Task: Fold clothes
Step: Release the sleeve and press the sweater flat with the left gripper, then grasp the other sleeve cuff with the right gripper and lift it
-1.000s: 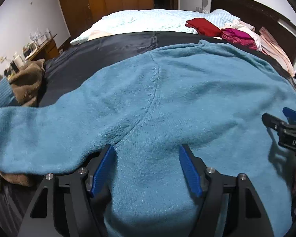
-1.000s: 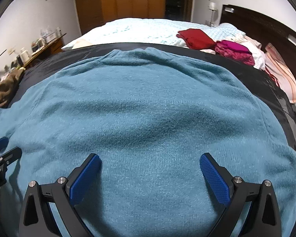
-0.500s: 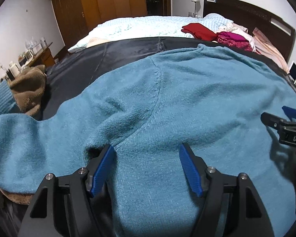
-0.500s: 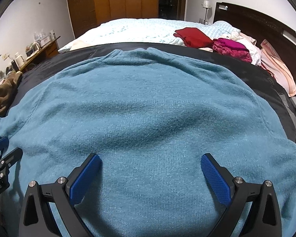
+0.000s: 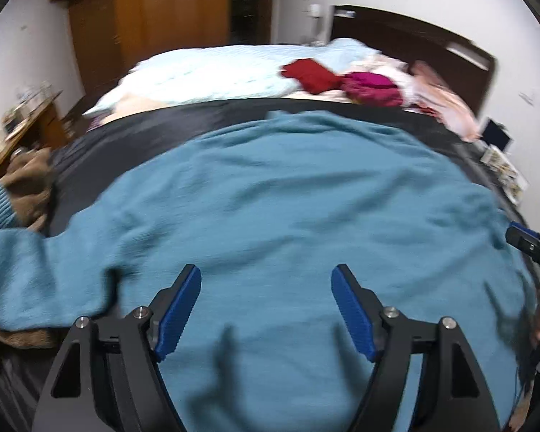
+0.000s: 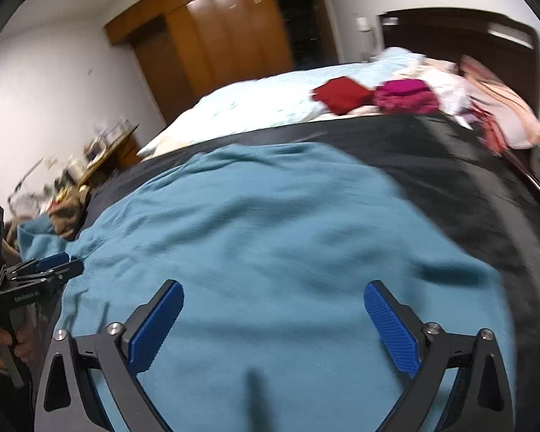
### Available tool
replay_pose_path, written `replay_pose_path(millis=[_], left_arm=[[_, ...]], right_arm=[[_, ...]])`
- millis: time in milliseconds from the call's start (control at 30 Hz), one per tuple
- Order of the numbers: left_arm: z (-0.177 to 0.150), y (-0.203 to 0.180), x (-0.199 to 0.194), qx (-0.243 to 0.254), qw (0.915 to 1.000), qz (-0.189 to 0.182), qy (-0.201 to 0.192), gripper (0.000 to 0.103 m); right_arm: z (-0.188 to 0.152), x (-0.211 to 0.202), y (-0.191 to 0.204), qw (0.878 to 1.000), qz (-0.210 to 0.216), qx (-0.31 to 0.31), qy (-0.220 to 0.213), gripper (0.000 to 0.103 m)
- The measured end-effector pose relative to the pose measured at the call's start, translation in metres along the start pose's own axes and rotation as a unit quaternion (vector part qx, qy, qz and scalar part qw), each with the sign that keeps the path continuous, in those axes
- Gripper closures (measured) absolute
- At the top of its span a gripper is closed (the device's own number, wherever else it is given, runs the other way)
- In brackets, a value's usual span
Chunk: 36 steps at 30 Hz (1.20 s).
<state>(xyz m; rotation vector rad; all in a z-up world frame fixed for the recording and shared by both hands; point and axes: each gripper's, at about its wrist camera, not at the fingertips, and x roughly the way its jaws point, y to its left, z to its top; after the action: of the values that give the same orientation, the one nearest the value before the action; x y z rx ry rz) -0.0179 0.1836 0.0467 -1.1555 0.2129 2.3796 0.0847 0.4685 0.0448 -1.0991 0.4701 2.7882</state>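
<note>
The teal sweater [image 5: 298,216] lies spread flat on the bed's dark sheet [image 6: 450,165] – laid out for folding – with the left tool [image 5: 266,302], its jaws just widened, and right tool [image 6: 273,320] both spread wide above it, gripping nothing

Open black sheet [image 6: 468,165] right of sweater [image 6: 270,234]; brown garment [image 5: 25,183] crowds left.

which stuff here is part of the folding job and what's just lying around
Part of the job:
- teal sweater, spread flat on the black sheet
- left tool, open
- right tool, open

Lying about:
- red garment
- magenta garment
- brown garment
- wardrobe
</note>
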Motion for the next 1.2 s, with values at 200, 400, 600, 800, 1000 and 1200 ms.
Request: replay_pose_path(millis=[200,400,600,800,1000,1200], left_arm=[[-0.005,-0.038,0.012,0.016,0.9986,-0.051,0.000,0.024],[-0.011,-0.043,0.033,0.015,0.9979,-0.058,0.023,0.024],[-0.014,-0.034,0.038,-0.001,0.9981,-0.057,0.026,0.024],[-0.019,-0.026,0.042,-0.012,0.9975,-0.058,0.039,0.024],[-0.021,-0.027,0.045,-0.007,0.9975,-0.056,0.042,0.024],[-0.024,-0.026,0.046,-0.007,0.9977,-0.053,0.043,0.024]], right_arm=[[-0.048,-0.068,-0.083,0.996,-0.064,0.069,-0.004,0.027],[-0.090,-0.113,-0.120,0.990,-0.110,0.085,0.007,0.028],[-0.109,-0.102,-0.113,0.992,-0.110,0.052,0.040,0.041],[-0.116,-0.088,-0.096,0.993,-0.106,0.015,0.058,0.047],[-0.122,-0.085,-0.074,0.989,-0.130,-0.034,0.058,0.071],[-0.121,-0.081,-0.055,0.982,-0.167,-0.063,0.061,0.086]])
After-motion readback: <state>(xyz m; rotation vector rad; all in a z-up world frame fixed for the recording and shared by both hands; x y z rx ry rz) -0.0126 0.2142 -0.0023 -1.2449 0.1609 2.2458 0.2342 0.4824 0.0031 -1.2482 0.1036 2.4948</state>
